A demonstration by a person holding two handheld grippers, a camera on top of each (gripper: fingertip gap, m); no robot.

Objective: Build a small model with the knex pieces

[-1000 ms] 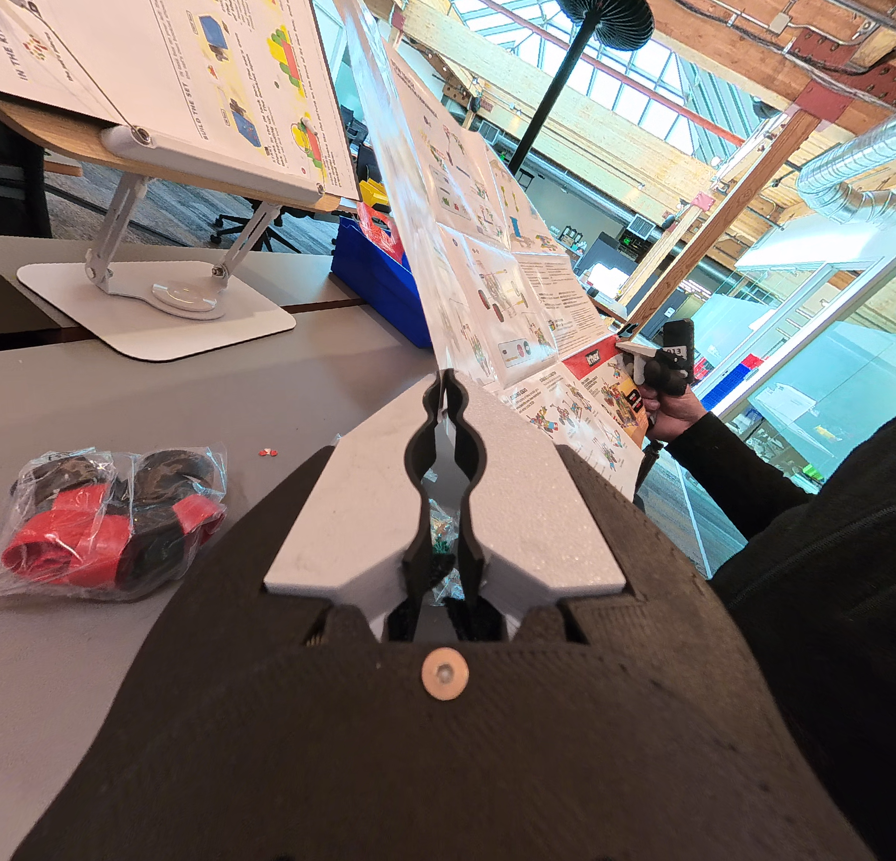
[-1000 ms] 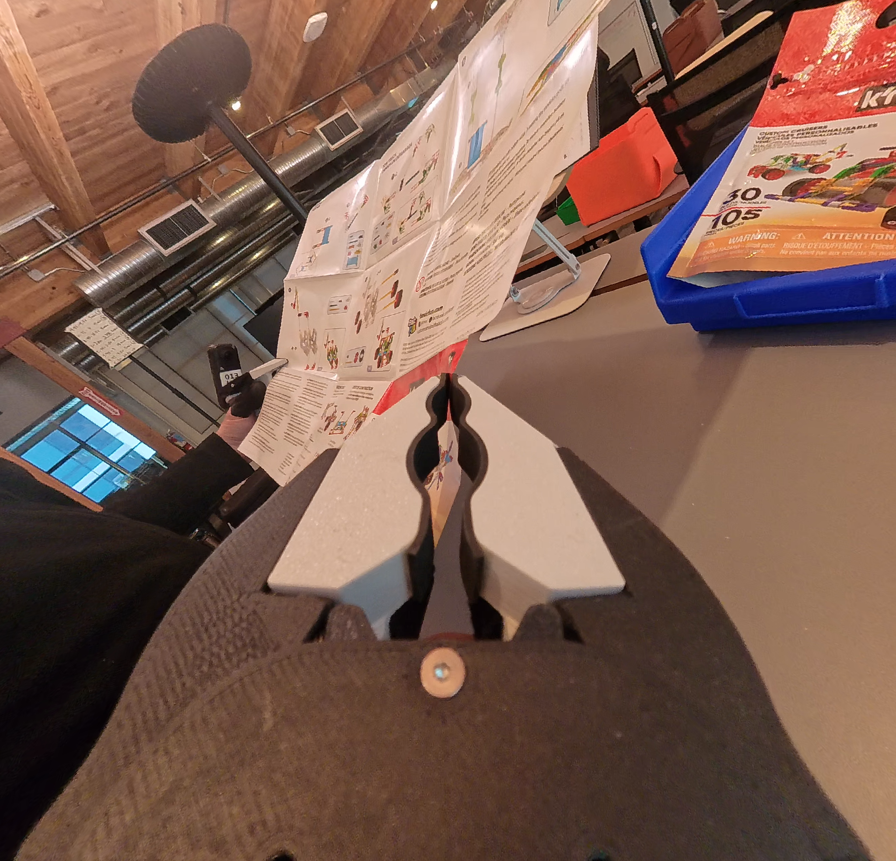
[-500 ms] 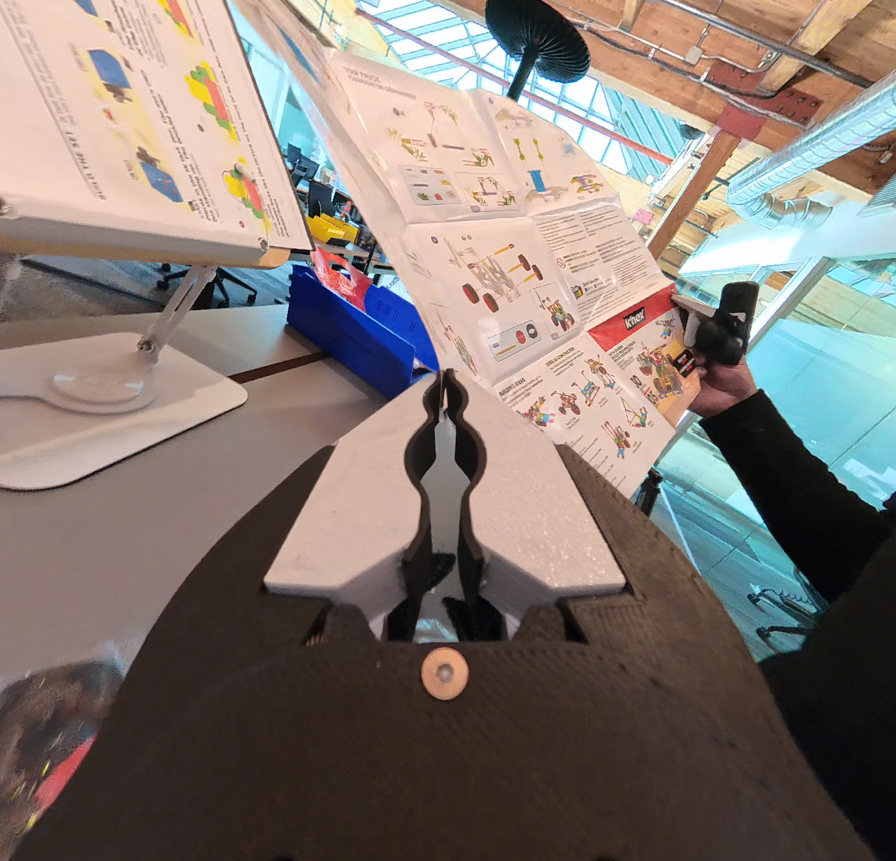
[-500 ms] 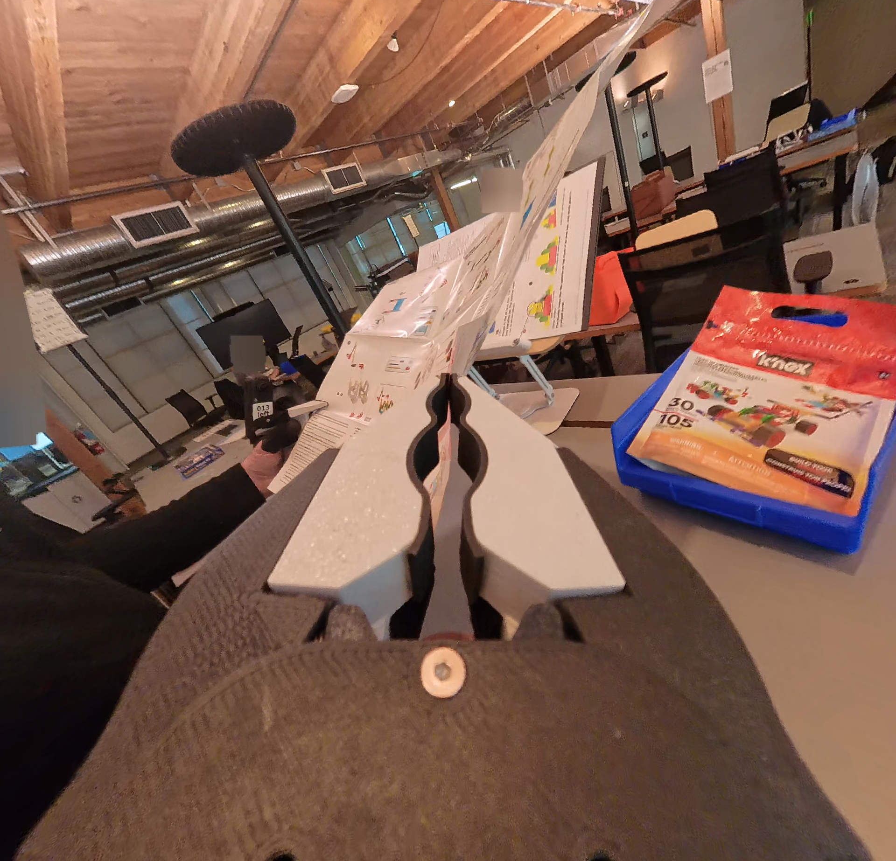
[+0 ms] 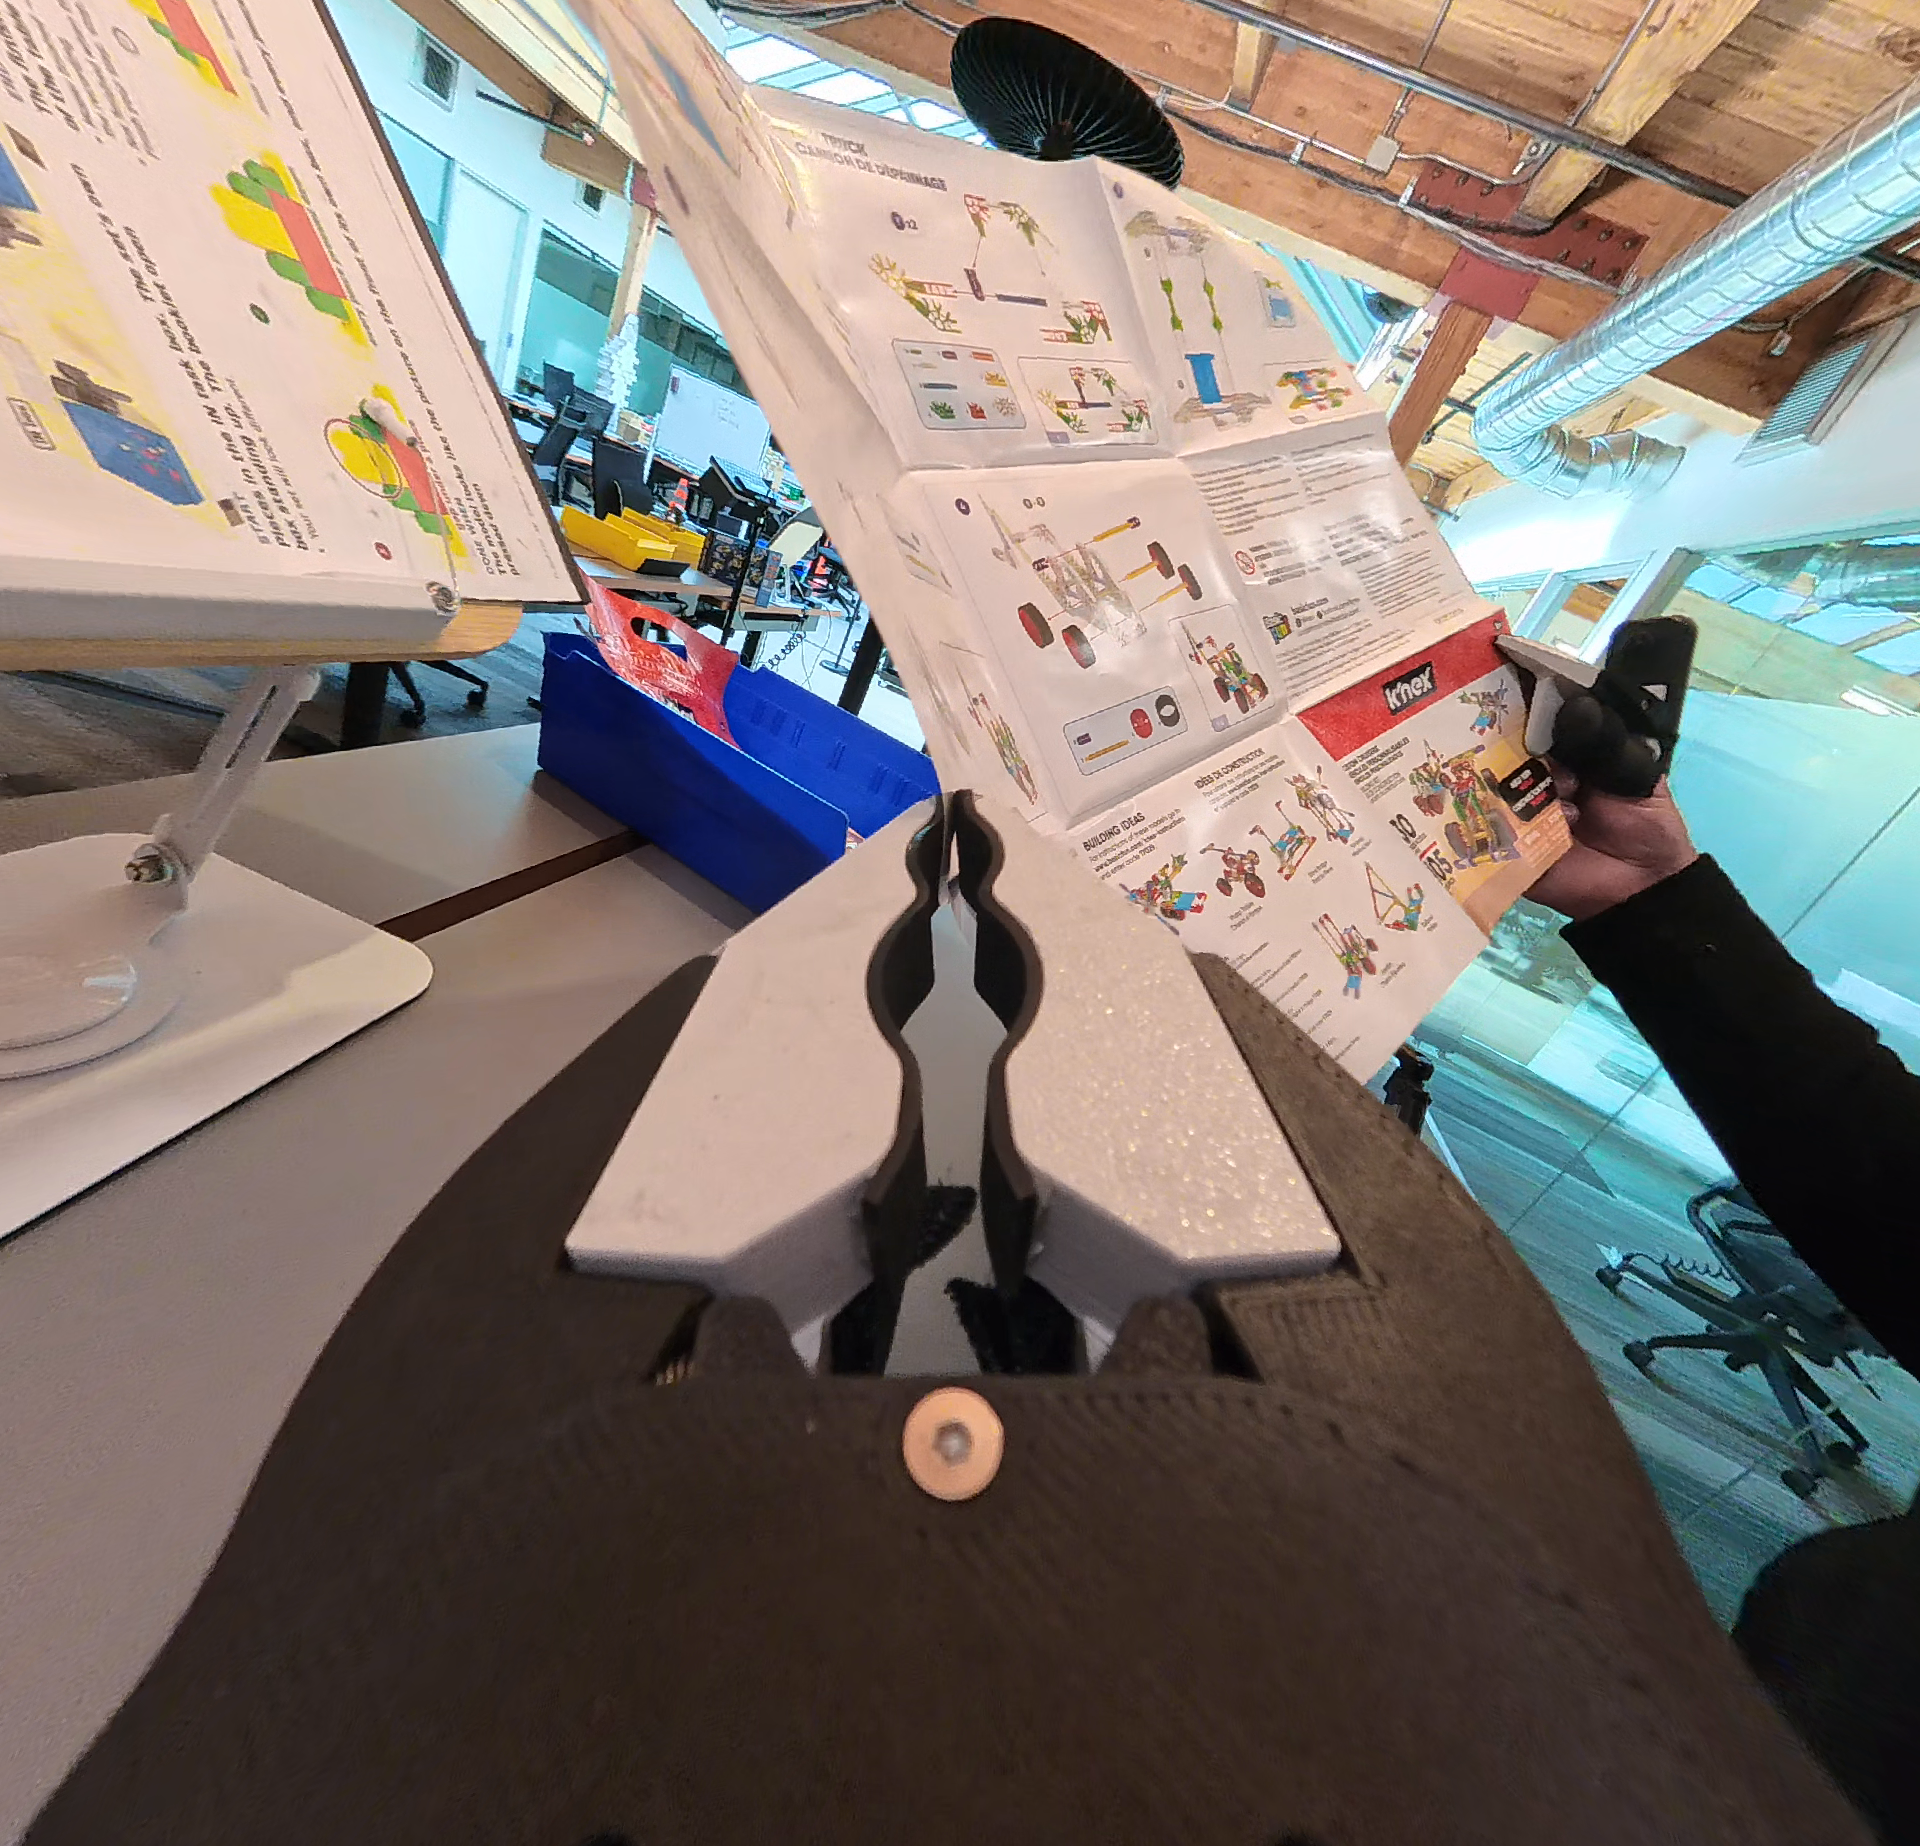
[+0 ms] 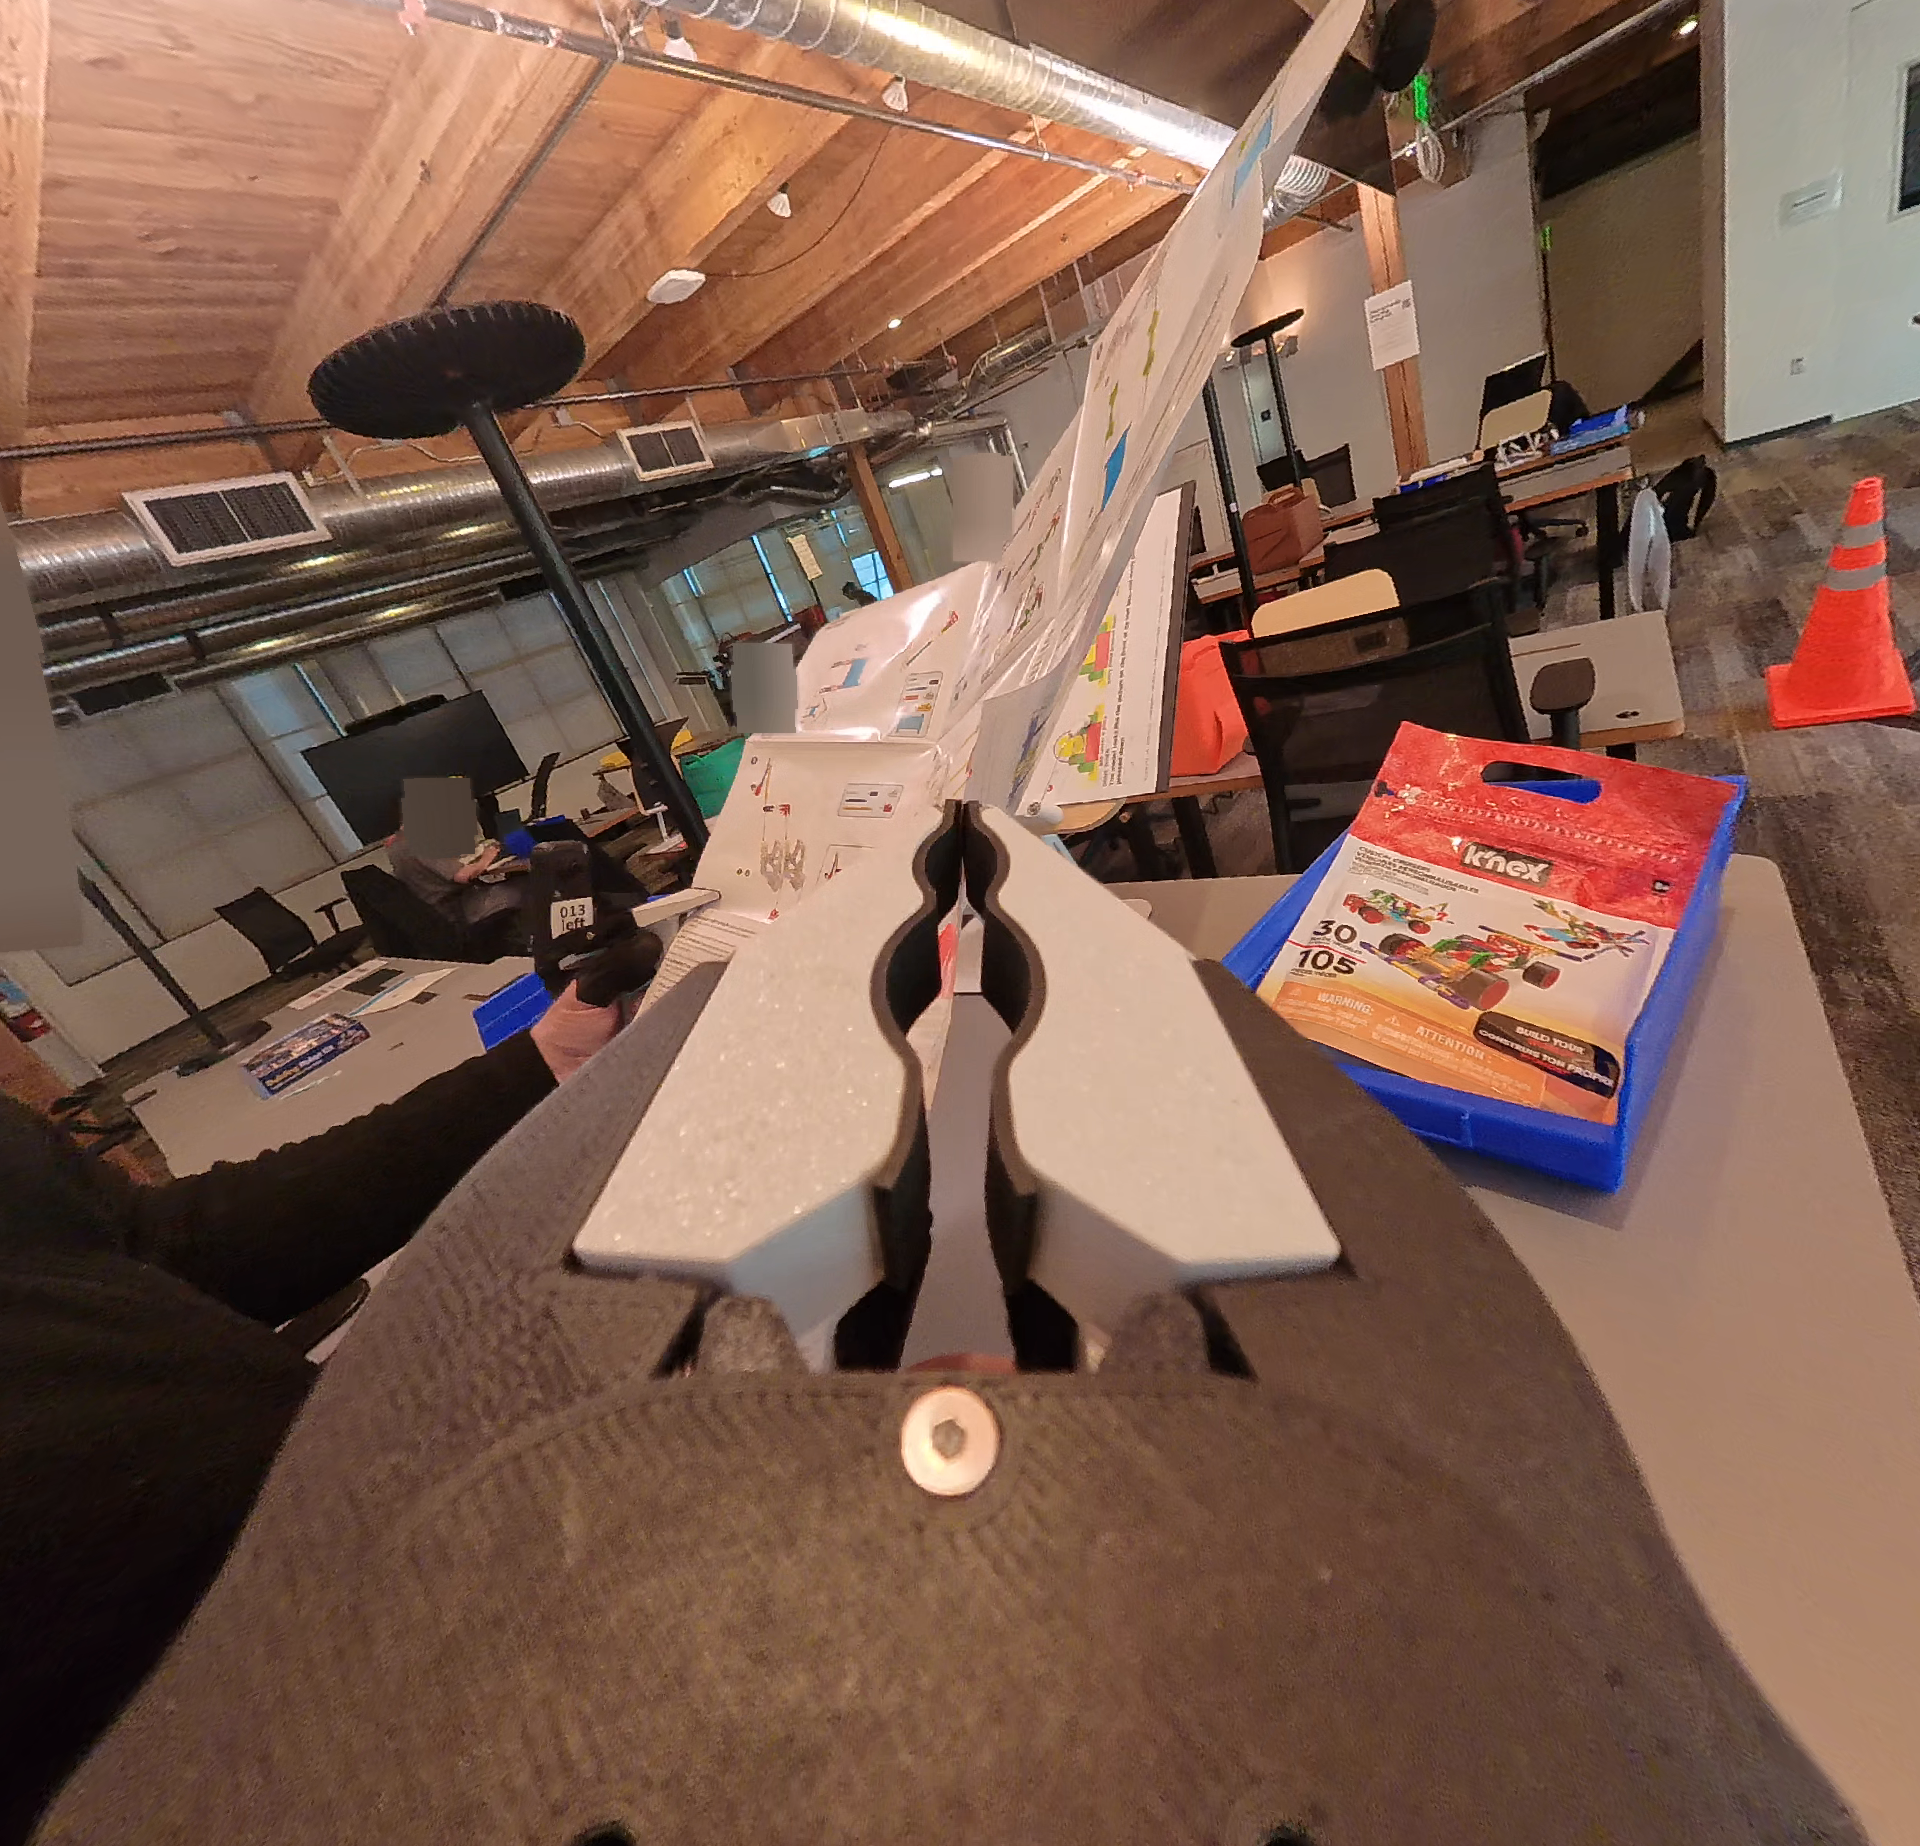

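Note:
A large unfolded instruction sheet (image 5: 1132, 508) with coloured building diagrams hangs in the air between my two grippers. My left gripper (image 5: 951, 809) is shut on its lower left corner. My right gripper (image 6: 964, 814) is shut on the opposite lower corner, where the sheet (image 6: 1081, 508) rises edge-on up and to the right. In the left wrist view the right gripper (image 5: 1590, 700) shows far right, pinching the sheet's red panel. In the right wrist view the left gripper (image 6: 603, 923) shows at left, in a hand with a black sleeve.
A blue bin (image 6: 1455, 1121) on the grey table (image 6: 1662, 1381) holds a red toy-kit bag (image 6: 1496, 923); the bin also shows in the left wrist view (image 5: 707, 768). A white stand (image 5: 187, 965) carries a printed board (image 5: 208, 269). Black lamp pole (image 6: 561, 591), chairs, an orange cone (image 6: 1844, 622) behind.
Both grippers have swung upward and turned with the sheet, which now spreads wider and faces the left wrist view more. The bag of red and black parts has left the left wrist view.

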